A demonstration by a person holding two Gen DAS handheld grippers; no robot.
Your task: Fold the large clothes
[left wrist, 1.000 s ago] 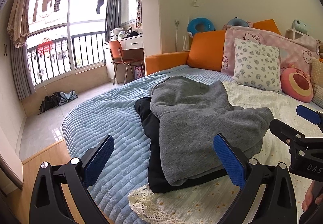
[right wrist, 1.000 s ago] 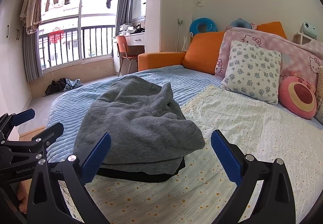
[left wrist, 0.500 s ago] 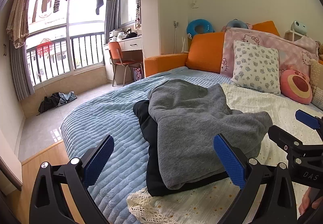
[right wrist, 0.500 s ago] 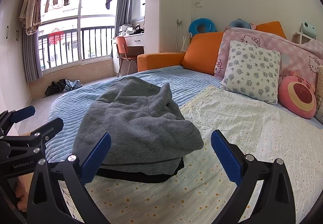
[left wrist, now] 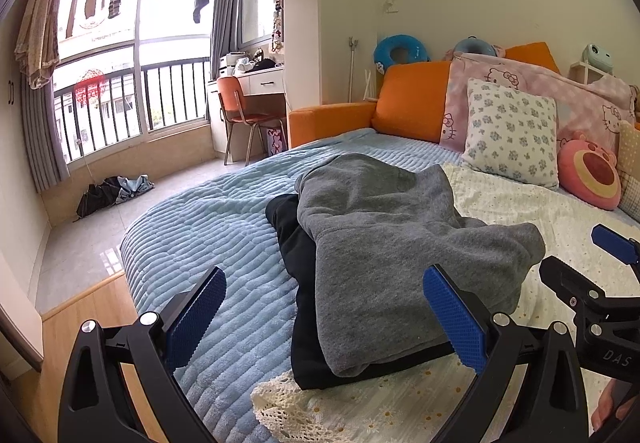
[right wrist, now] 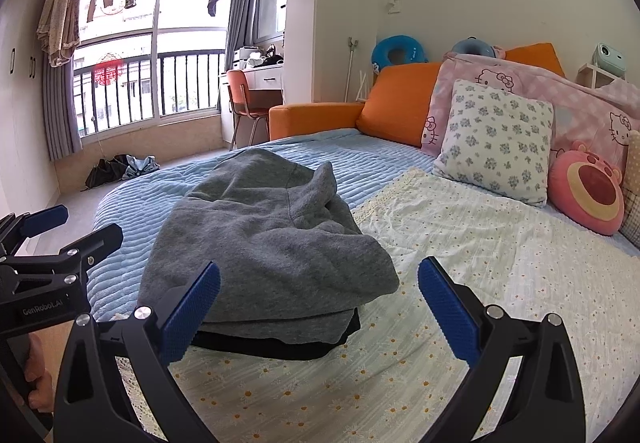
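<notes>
Plainly, by label:
Writing: "GenRobot.AI" on the left gripper [right wrist: 44,239] body as seen from the right wrist; "DAS" on the right gripper [left wrist: 600,255] body as seen from the left wrist, the rest cut off.
Left claw: blue pads spread wide, empty.
Right claw: blue pads spread wide, empty.
Grey garment [right wrist: 272,243]: folded, lying on a black garment [left wrist: 300,283], both on the bed where the blue quilt [left wrist: 208,227] meets the daisy-print sheet [right wrist: 460,243].
Hidden: most of the black garment lies under the grey one.
Pillows: cat-cartoon print pillow [right wrist: 532,91]; no words readable.
</notes>
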